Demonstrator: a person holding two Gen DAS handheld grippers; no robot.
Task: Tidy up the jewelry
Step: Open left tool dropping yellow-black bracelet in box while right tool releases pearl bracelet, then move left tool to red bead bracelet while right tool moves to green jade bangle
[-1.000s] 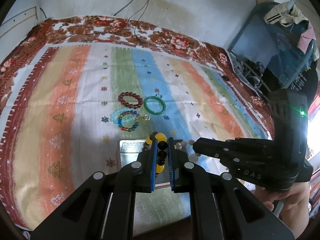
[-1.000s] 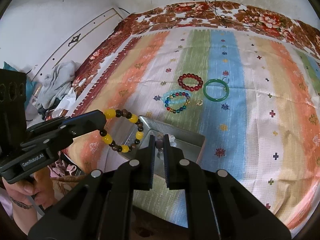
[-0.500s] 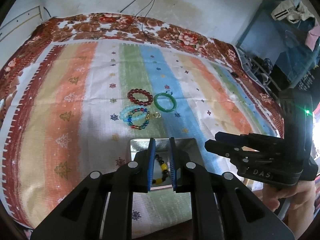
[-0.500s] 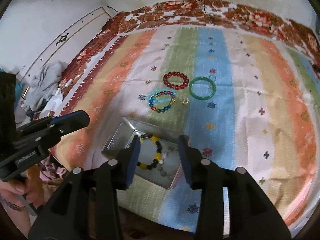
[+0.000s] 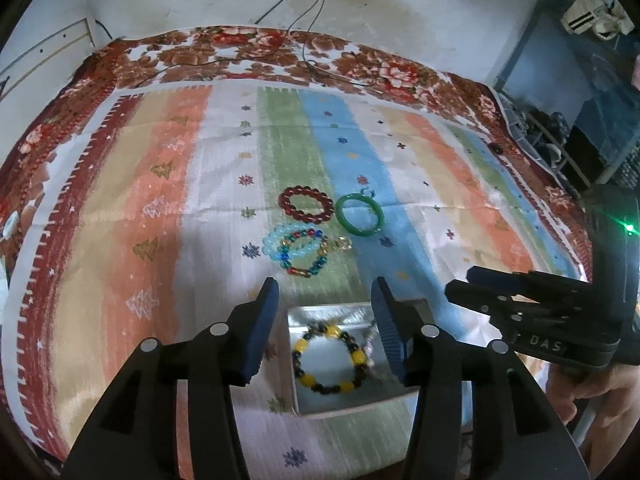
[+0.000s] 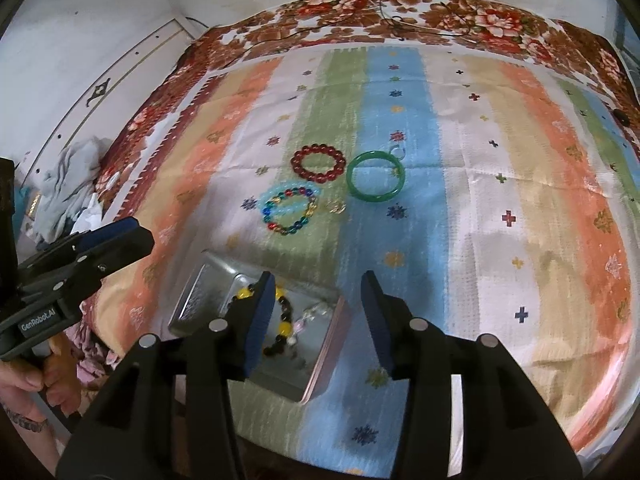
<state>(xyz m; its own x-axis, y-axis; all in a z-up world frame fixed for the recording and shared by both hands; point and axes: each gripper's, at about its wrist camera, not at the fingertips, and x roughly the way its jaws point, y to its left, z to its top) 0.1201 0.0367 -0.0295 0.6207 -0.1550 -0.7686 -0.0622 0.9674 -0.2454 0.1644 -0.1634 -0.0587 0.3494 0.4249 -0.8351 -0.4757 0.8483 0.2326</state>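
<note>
Jewelry update: from the left wrist, the yellow-and-dark bead bracelet (image 5: pixel 329 360) now lies flat in the metal tin (image 5: pixel 320 314), dropped there a second ago, and the left gripper (image 5: pixel 326 304) fingers have sprung wide apart and empty.

Right wrist: right gripper (image 6: pixel 318 300) fingers have opened too, holding nothing. Red bracelet (image 6: pixel 318 163), green bangle (image 6: pixel 375 178) and multicolour bracelet (image 6: pixel 290 211) wait on the bedspread (image 6: pixel 500 200).
</note>
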